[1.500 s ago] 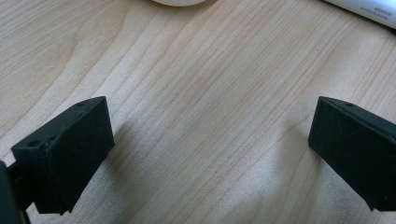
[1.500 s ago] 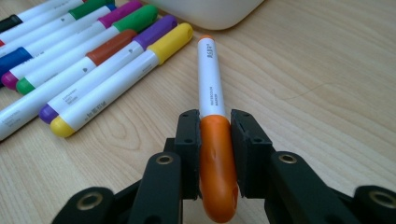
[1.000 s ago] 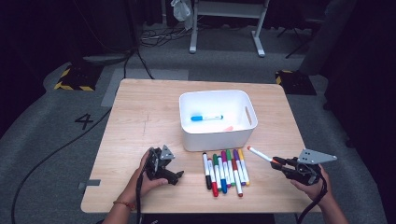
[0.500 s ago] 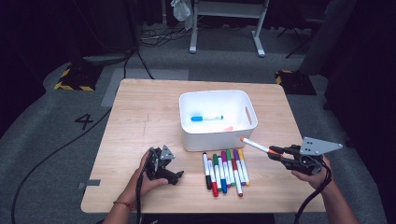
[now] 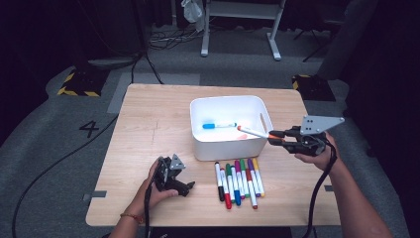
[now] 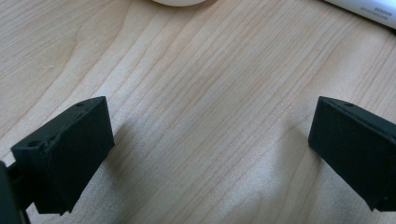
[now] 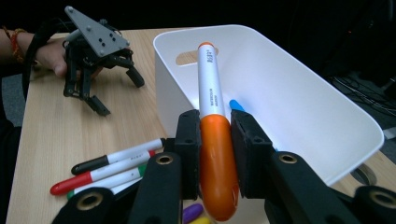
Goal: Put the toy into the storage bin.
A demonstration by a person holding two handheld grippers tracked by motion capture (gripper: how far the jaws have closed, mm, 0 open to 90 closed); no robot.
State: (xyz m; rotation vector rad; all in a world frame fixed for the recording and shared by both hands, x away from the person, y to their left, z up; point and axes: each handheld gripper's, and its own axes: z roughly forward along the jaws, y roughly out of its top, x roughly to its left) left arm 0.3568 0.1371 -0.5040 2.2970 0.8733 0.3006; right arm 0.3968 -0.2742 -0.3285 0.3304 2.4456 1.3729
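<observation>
My right gripper [image 5: 275, 137] is shut on the orange end of an orange-and-white marker [image 5: 251, 132]. It holds the marker level in the air, with its tip over the right part of the white bin [image 5: 230, 148]. In the right gripper view the marker [image 7: 210, 93] sticks out from between the jaws [image 7: 215, 140] over the bin [image 7: 299, 93]. A blue marker [image 5: 218, 125] lies inside the bin. Several markers [image 5: 237, 178] lie in a row in front of the bin. My left gripper [image 5: 184, 182] rests open on the table at the front left, with bare wood between its jaws [image 6: 210, 149].
The wooden table [image 5: 148, 119] stands on a grey floor with cables and a desk frame [image 5: 237, 29] behind it. In the right gripper view the left gripper [image 7: 119, 93] stands open left of the bin, with the loose markers [image 7: 116, 161] nearer.
My right gripper has risen from the table's right edge and moved left toward the bin with the orange marker. The left gripper has stayed put.
</observation>
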